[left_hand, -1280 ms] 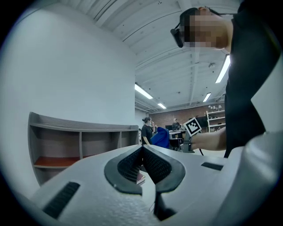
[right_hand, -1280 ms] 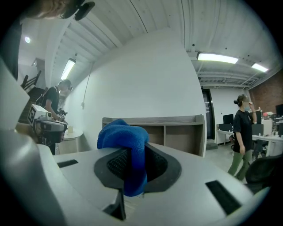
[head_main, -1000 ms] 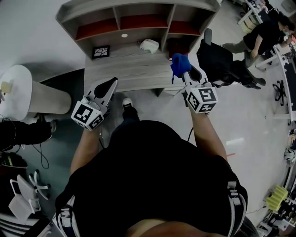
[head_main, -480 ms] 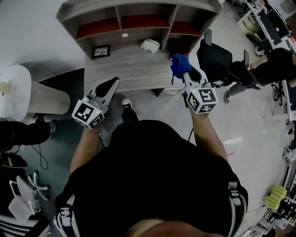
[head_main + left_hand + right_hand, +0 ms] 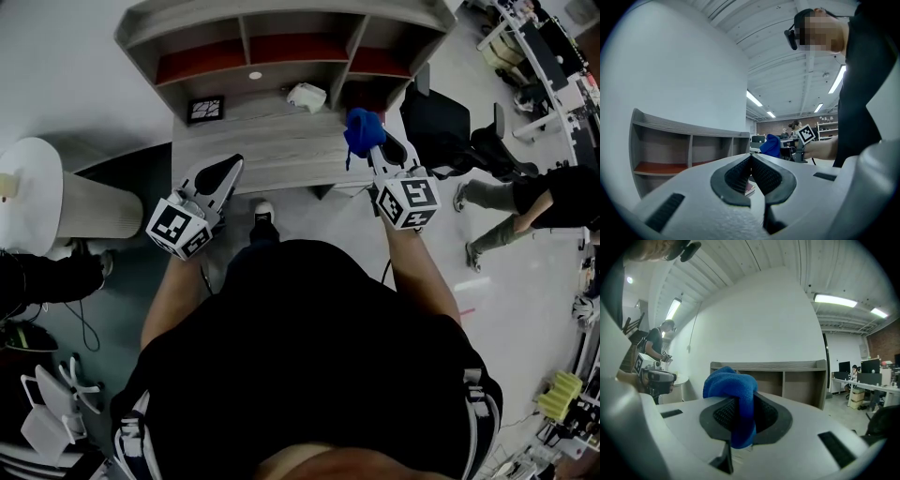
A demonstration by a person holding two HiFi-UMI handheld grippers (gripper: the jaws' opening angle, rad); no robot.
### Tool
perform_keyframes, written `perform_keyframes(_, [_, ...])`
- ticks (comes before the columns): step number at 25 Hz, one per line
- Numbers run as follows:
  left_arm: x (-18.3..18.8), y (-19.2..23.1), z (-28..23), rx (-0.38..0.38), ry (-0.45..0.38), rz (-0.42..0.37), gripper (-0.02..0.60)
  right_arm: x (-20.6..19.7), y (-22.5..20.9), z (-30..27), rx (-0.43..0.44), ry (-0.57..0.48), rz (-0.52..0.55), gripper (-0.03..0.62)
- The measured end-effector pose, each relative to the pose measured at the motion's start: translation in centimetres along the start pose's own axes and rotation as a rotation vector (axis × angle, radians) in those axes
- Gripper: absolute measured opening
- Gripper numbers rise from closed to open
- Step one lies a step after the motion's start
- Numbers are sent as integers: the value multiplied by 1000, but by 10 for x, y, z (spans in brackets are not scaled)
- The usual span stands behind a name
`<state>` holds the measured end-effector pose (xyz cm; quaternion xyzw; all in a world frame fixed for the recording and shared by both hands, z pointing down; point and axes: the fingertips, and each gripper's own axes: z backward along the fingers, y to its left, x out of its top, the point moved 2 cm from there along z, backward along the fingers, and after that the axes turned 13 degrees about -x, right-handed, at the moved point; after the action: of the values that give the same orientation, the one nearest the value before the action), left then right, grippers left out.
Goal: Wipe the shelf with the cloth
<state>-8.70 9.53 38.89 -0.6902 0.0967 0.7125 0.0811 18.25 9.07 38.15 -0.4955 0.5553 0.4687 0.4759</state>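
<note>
Barely moved, right hand-held gripper (image 5: 371,148) clenching cloth (image 5: 360,129) bunched toward shelf (image 5: 281,21), left hand-held gripper (image 5: 229,167) clenched

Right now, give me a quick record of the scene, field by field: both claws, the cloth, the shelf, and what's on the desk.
right claw: shut on the blue cloth
left claw: shut, nothing between the jaws
cloth: bunched, held in the air short of the shelf
shelf: open compartments with red floors, at the back of the desk
on desk: a white item and a dark square
wiping: not yet begun
</note>
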Motion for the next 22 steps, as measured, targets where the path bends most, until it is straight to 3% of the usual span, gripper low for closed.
perform_keyframes(22, [-18, 118, -24, -35, 22, 60, 15, -4, 7, -104, -7, 28, -22, 49])
